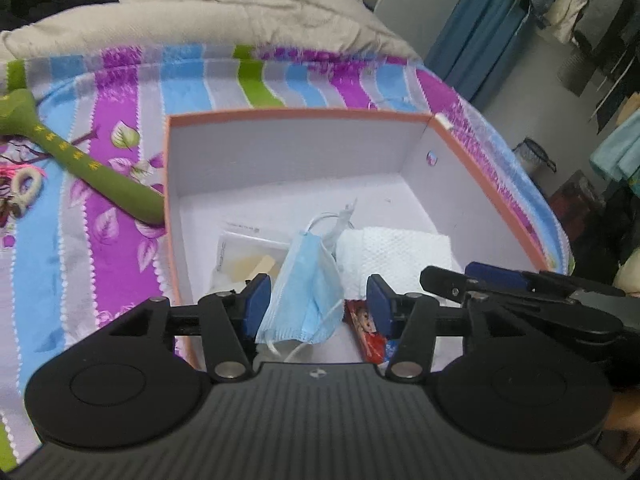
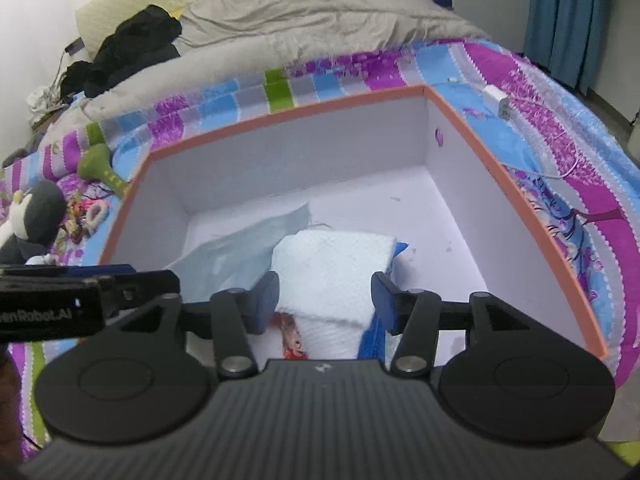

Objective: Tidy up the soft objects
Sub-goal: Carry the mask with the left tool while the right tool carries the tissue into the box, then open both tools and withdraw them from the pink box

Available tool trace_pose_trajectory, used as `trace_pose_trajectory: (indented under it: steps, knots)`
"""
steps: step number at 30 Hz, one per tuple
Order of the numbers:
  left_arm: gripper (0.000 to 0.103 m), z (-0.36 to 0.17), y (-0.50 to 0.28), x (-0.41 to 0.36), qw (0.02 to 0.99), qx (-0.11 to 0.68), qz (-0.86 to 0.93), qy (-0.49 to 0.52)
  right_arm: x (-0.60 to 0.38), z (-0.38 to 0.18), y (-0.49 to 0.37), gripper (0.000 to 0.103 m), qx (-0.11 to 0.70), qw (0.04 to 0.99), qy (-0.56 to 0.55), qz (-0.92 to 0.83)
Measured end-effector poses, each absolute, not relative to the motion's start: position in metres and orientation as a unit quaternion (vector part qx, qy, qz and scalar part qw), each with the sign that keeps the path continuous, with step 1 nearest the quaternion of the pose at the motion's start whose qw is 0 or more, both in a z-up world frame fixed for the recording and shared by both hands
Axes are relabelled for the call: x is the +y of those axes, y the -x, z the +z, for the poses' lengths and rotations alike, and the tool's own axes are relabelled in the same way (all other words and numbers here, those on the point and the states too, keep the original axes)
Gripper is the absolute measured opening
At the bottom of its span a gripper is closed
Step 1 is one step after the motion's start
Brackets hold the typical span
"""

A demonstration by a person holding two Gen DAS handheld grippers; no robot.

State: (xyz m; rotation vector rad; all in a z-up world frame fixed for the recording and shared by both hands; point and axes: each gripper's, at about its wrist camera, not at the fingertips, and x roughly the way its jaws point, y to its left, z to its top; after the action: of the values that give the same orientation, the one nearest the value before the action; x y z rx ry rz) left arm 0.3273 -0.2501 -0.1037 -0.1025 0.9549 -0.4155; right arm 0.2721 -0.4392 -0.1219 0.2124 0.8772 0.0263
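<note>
Now both tools gape over the box (image 1: 172,184) (mask (image 1: 308,280), tissue (image 2: 336,260) inside).

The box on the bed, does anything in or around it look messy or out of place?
Mostly tidy. In the box, the blue face mask lies crumpled, its ear loops trailing loose beside the folded white paper towel. Outside, a green plush stick rests with its end against the box's left wall, not yet put away.

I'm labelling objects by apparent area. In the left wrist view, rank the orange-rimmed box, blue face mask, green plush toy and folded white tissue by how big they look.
1. Orange-rimmed box
2. Green plush toy
3. Blue face mask and folded white tissue: look alike, and the mask is nearer the camera, so unranked.
</note>
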Motion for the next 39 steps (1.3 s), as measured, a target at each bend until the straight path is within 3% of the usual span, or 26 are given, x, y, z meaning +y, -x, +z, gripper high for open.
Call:
trace_pose_trajectory:
  steps: [16, 39]
  knots:
    - [0.059, -0.038, -0.212, -0.174, 0.91, 0.378, -0.157, 0.074, -0.405, -0.064, -0.188, 0.053, 0.366, 0.924, -0.101, 0.038]
    - [0.059, -0.028, -0.063, -0.062, 0.933, 0.341, -0.089, 0.071, -0.307, -0.046, -0.059, 0.053, 0.325, 0.934, -0.1, 0.113]
